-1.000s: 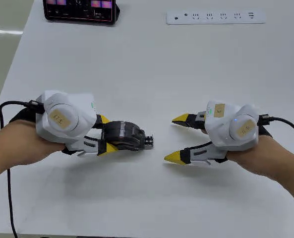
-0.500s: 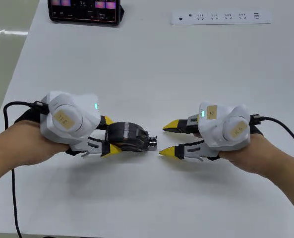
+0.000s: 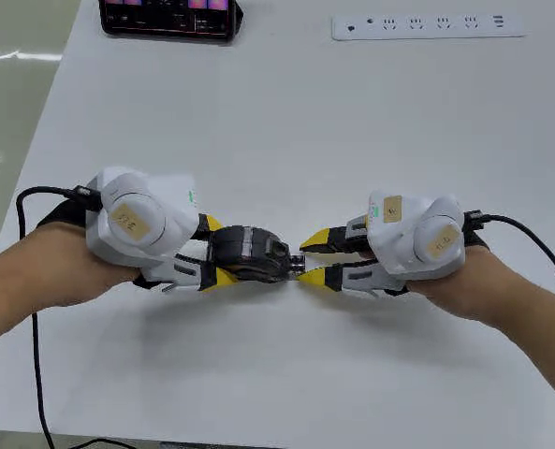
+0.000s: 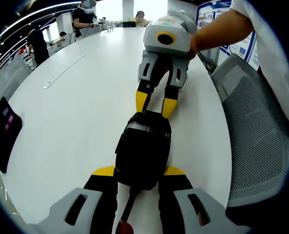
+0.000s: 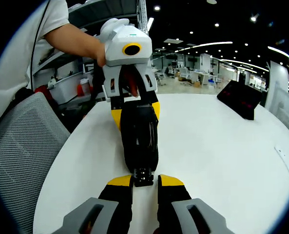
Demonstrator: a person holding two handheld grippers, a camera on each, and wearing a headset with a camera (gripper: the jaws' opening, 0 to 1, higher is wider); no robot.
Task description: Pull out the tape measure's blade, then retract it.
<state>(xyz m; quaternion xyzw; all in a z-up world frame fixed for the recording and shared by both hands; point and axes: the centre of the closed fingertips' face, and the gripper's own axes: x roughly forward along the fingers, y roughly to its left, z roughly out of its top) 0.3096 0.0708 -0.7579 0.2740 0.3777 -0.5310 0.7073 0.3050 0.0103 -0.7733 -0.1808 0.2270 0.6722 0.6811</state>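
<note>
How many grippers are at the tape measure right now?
2. The left gripper, on the left, is shut on the black tape measure. The right gripper, opposite, has its yellow tips either side of the hook; grip unclear.

Long white table (image 3: 305, 122), grey mesh chair (image 4: 251, 122), ceiling spotlights (image 5: 157, 8) overhead.

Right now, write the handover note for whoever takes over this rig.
Left claw: shut on the tape measure, gripping its body from both sides.
Right claw: tips on either side of the blade's end hook; I cannot tell whether it is clamped yet.
Done: body gripped, hook reached.
Left: blade not yet out. Pinch the hook, pull the blade out, then let it retract.
</note>
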